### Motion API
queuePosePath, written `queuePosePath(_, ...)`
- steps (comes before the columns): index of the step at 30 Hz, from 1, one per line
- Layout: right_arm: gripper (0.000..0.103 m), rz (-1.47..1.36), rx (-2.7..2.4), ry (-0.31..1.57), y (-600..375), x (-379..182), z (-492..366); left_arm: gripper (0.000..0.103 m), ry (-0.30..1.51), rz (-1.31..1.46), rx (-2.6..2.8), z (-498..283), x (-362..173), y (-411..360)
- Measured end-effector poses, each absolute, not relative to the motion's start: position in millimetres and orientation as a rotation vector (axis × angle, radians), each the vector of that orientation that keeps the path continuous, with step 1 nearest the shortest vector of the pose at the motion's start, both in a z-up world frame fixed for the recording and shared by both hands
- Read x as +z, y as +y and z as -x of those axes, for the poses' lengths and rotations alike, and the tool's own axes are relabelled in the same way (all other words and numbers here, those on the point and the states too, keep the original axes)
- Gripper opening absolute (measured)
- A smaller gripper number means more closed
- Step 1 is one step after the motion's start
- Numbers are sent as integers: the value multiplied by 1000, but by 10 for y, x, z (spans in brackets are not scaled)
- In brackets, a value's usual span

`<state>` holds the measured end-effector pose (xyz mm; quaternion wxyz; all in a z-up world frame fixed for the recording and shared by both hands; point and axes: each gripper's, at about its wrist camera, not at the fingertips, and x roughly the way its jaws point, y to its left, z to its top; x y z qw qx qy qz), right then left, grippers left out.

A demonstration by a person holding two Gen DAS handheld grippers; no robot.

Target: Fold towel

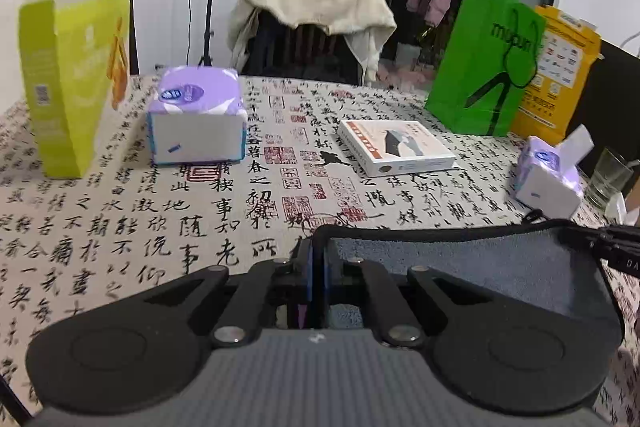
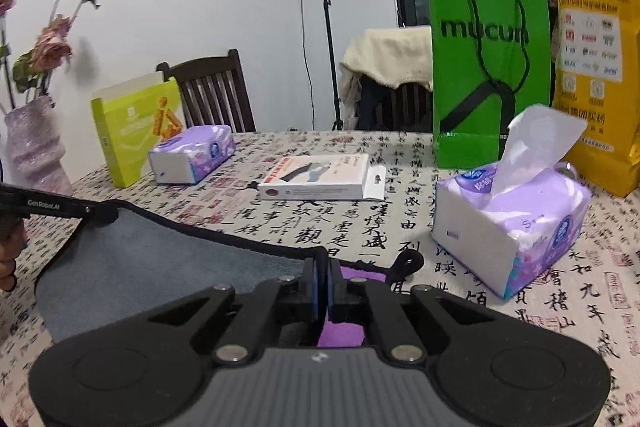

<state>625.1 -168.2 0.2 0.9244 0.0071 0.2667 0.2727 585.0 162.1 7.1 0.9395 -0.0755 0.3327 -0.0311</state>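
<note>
so, mid-fold by the look of it: the table (image 1: 120, 227) with the calligraphy-print cloth is where the work happens, and the grey towel (image 1: 460, 267) with black edging is held up off it, stretched between the two grippers along one hemmed edge. a purple layer is seen under the right gripper, likely the towel's other face or a lower ply; which one cannot be told. no finished fold is visible. judged remaining: the held edge is to be carried over and laid onto the opposite edge, then flattened, then possibly folded again.

pose, big to small:
- left gripper (image 1: 318, 259) is held low over the near part of the table, pointed at the far side, jaws closed flat on the towel's left corner. the towel spans off to its right, where the other gripper's tip is just seen.
- right gripper (image 2: 323, 275) is at a similar height, jaws pinched tight on the right corner, black hem running left to the other unit.
- hem looks taut, slight sag mid-span.

clutter nearby: open tissue pack (image 2: 508, 223) close to the right gripper, flat white box (image 1: 396, 147) further ahead.
</note>
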Motion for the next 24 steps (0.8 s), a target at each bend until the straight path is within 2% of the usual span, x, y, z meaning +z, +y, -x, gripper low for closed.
queuePosePath(11,6,-52,538,660,-1678,-221,-6741,8,772,154,-79,-6354,-186,1673)
queuePosePath(12,8,-53,529,668,-1674,-250,-6762,12,779,150,-70,-6365,-212,1681)
queuePosePath(14,15,-69,495,663,-1699,-284,-6773,32,779,144,-74,-6360,-246,1696)
queuePosePath(15,17,-75,487,663,-1712,-297,-6781,55,775,140,-70,-6349,-257,1704)
queuePosePath(16,29,-89,483,662,-1732,-306,-6787,69,766,138,-62,-6333,-258,1709)
queuePosePath(17,48,-105,469,659,-1750,-313,-6787,72,752,132,-59,-6315,-259,1712)
queuePosePath(19,69,-108,439,649,-1761,-312,-6782,78,754,116,-68,-6307,-267,1705)
queuePosePath(21,70,-84,434,640,-1745,-295,-6769,84,755,106,-63,-6305,-276,1697)
queuePosePath(24,82,-71,435,626,-1741,-264,-6748,87,753,97,-47,-6311,-279,1696)
